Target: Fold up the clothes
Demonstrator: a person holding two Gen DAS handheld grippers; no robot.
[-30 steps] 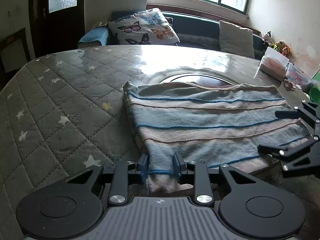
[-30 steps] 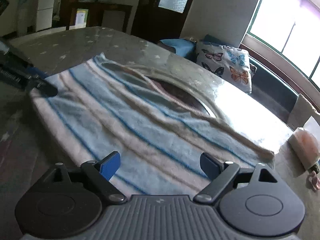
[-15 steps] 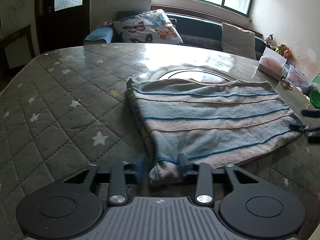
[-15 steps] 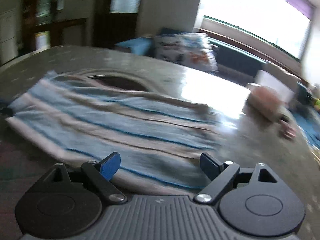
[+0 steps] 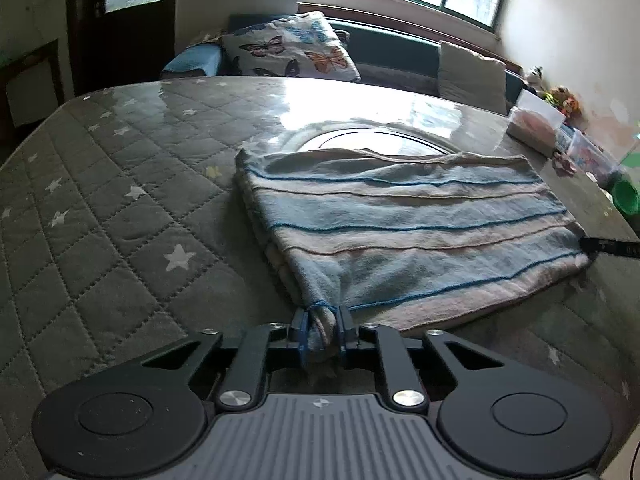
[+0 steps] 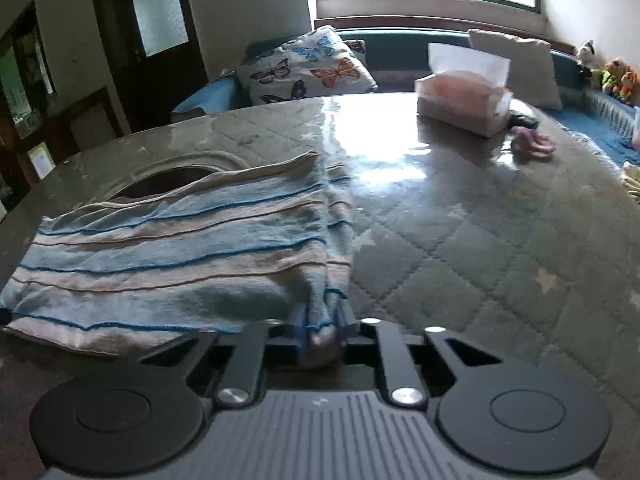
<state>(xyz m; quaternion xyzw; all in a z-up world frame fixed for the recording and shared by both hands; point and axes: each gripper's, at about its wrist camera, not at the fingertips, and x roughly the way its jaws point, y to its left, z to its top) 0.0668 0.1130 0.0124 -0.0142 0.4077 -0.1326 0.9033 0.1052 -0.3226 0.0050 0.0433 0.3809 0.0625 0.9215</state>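
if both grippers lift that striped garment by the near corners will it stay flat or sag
Likely sags: the striped garment already bunches where the left gripper and right gripper pinch it. Soft folded knit probably drapes. The glossy table cover may let it slide.

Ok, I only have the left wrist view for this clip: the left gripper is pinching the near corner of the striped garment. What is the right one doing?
Observer: The right gripper is shut on the striped garment too, at its other near corner.
Operator: Is fabric really between its fingers?
Observer: Yes, a bunched blue fold sits between the pads, with a blue pad showing beside it.
Operator: Anything near that side?
Observer: A tissue pack with a pink item beside it, both well clear of the garment.
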